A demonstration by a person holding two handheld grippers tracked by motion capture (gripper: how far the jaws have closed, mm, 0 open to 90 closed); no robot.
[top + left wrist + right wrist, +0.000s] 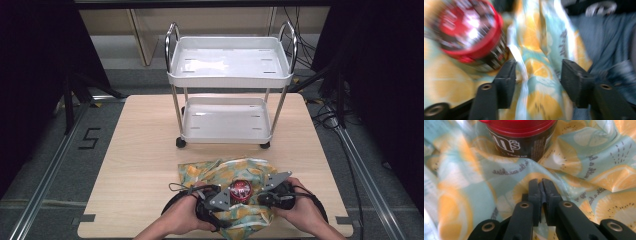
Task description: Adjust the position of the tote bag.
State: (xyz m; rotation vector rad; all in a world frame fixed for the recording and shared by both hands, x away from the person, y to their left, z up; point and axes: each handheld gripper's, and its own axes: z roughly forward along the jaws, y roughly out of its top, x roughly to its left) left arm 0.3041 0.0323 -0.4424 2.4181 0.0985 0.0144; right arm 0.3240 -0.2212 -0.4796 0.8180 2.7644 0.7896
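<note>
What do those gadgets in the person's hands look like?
Each hand-held gripper, left and right, is black, with a grey three-cornered plate on top and a black cable looping back from it. Close up, the two black jaws carry ribbed pads and round brass-coloured rivets. The forearms are bare, no sleeves.

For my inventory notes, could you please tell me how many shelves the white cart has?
2: the upper shelf sits between the chrome handles, and the lower shelf is just above the wheels; none seems hidden.
</note>
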